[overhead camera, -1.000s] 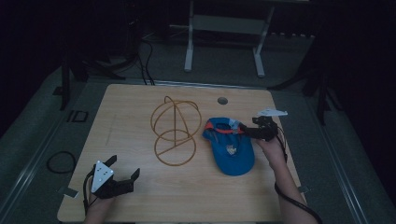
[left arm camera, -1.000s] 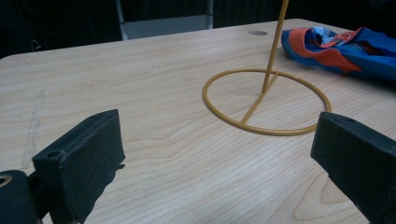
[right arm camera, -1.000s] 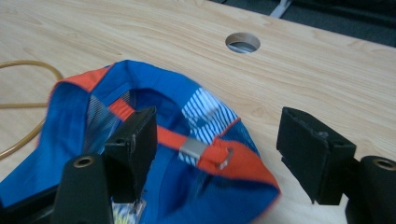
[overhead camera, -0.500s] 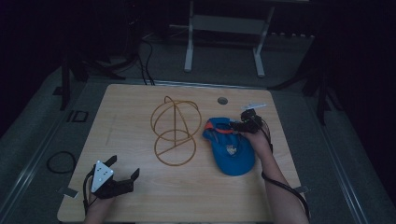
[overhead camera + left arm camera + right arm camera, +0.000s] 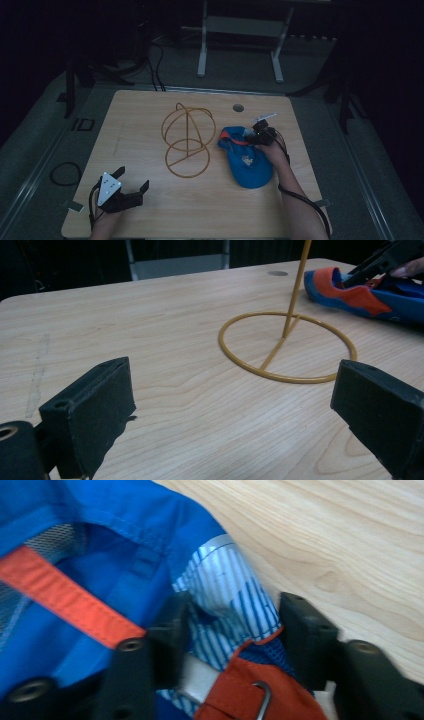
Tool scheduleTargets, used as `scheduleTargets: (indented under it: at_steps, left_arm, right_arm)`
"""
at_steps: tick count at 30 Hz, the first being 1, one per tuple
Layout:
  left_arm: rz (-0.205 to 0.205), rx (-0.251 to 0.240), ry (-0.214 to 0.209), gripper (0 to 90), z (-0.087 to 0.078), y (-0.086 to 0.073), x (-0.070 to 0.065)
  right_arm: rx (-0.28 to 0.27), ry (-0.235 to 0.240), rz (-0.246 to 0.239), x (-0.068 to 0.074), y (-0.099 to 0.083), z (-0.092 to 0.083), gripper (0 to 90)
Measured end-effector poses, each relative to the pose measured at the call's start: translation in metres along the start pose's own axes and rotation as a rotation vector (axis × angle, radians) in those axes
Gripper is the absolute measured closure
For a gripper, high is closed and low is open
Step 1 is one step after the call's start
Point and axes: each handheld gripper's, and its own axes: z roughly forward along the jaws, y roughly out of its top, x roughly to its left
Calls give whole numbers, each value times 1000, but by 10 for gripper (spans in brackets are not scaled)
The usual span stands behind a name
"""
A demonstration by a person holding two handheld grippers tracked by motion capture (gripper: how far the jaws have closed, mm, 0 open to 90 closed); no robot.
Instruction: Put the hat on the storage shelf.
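The work surface is a light wooden table with rounded corners and a round grommet hole near its far edge. It stands on grey carpeted floor. Beyond the far edge, a white metal frame rests on two legs. Black cables trail across the floor at far left, and a cable loop lies beside the table's left side. The surroundings are dark; lighting falls mainly on the tabletop.

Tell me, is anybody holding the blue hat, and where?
The right hand-held gripper has its jaws around the blue hat's back strap edge, closing in; a firm pinch cannot be told. The left hand-held gripper holds nothing.
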Motion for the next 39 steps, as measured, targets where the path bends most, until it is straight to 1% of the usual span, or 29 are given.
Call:
scheduleTargets:
  at_steps: [1, 2, 3, 4, 5, 7, 8, 9, 11, 12, 13, 14, 15, 16, 18, 19, 21, 23, 26, 27, 29, 31, 34, 37, 39]
  left_arm:
    - [-2, 0, 0, 40, 0, 0, 0]
    - [-4, 1, -2, 40, 0, 0, 0]
    - [-3, 5, -1, 40, 0, -1, 0]
    - [-1, 6, -2, 40, 1, -1, 0]
    - [-1, 6, -2, 40, 1, -1, 0]
    - [0, 4, -1, 40, 1, -1, 0]
    - [0, 4, 1, 40, 0, 0, 0]
    - [-1, 1, 3, 40, 0, 0, 0]
    - [-3, 1, 2, 40, 0, 0, 0]
    - [-3, 0, 4, 40, 0, 0, 0]
    - [-2, 2, 6, 40, -1, 0, 1]
    - [-2, 2, 6, 40, -1, 0, 1]
    - [-5, 1, 6, 40, -1, 0, 1]
    - [-21, 3, -7, 40, -1, 1, 1]
    - [-27, 4, 0, 40, -1, 2, 0]
    - [-27, 4, 0, 40, -1, 2, 0]
    - [-22, 6, 8, 40, -1, 3, -1]
    - [-17, 9, 7, 40, -1, 3, -1]
    - [-13, 15, 13, 40, -2, 4, -1]
    - [-18, 12, 18, 40, -2, 4, -2]
    - [-35, 9, 15, 40, -2, 5, -1]
    - [-47, 8, 24, 40, -3, 7, -1]
    - [-62, 7, 27, 40, -4, 11, -1]
    - [-64, 17, 11, 40, -7, 18, -2]
    - [-72, 21, -7, 40, -9, 26, -5]
  right_arm:
    - [2, 24, 9, -1, 0, 0, 588]
    - [0, 32, 1, 0, 0, 0, 634]
    - [4, 50, -10, 2, 1, -1, 736]
    - [6, 53, -15, 3, 1, -1, 779]
    - [5, 49, -24, 6, 2, -1, 809]
    - [5, 42, -32, 8, 2, -1, 825]
    - [3, 15, -41, 12, 1, -1, 842]
    - [0, 0, -45, 13, 1, -2, 847]
    - [-25, -5, -24, 14, 0, -6, 851]
    - [-25, -5, -24, 14, 0, -6, 851]
    - [-54, -21, -22, 15, 0, -12, 853]
    - [-54, -21, -22, 15, 0, -12, 853]
    - [-71, -22, -12, 15, 0, -16, 852]
    - [-105, -33, -6, 16, 1, -27, 853]
    - [-133, -42, -3, 18, 3, -38, 853]
    - [-133, -42, -3, 18, 3, -38, 853]
    - [-155, -48, 6, 19, 6, -48, 853]
    - [-179, -54, 11, 20, 8, -57, 854]
    - [-192, -54, 16, 21, 9, -66, 854]
    - [-208, -63, 16, 23, 10, -75, 853]
    - [-235, -54, 24, 24, 10, -84, 853]
    - [-256, -59, 18, 26, 10, -95, 853]
    - [-294, -62, 28, 26, 12, -111, 854]
    - [-331, -71, 34, 27, 14, -128, 854]
    - [-359, -73, 36, 28, 14, -140, 853]
